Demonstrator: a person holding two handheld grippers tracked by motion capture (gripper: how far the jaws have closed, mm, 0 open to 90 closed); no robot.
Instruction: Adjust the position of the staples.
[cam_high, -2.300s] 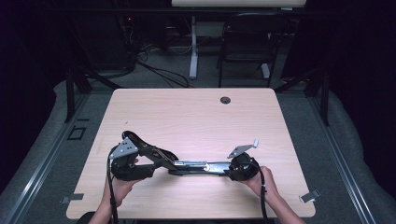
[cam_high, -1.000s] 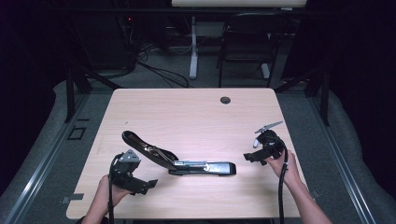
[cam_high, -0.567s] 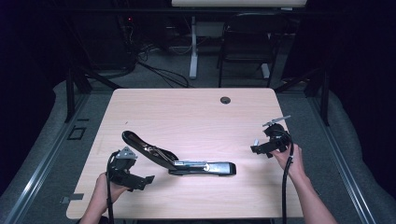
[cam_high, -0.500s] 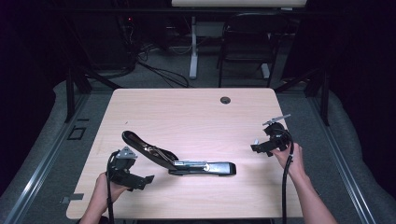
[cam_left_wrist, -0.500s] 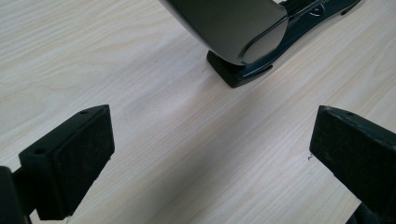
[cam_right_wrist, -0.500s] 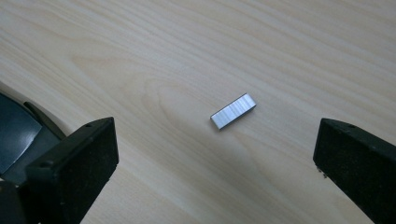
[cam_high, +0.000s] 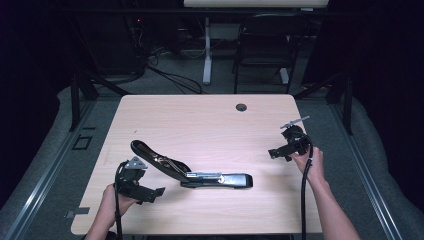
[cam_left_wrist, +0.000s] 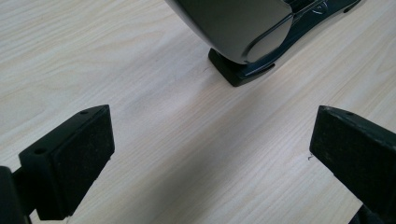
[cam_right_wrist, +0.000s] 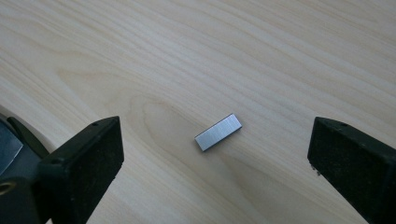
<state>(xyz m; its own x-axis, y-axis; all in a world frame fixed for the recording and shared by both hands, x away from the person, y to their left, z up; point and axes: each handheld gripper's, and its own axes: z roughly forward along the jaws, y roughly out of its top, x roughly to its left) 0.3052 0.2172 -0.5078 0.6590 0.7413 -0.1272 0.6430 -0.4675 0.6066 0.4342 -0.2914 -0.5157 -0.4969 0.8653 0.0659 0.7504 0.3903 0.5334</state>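
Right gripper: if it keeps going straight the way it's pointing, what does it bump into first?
Probably the small strip of staples, lying flat on the table between the open fingers of the right gripper. How far off it lies is hard to judge.

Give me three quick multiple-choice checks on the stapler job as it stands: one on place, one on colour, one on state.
1. Where does the staple strip lie in the right gripper view?
A. On the bare table, between the jaws
B. Inside the stapler
C. Clamped in a jaw

2. What colour is the staple strip?
A. Red
B. Silver
C. Black

3. How is the stapler set?
A. Shut flat
B. Opened, its top arm swung up and back
C. Lifted off the table

Answers: 1 A, the strip rests on the table untouched by the right gripper. 2 B, it shines metallic grey. 3 B, the high view shows the arm raised toward the left gripper.
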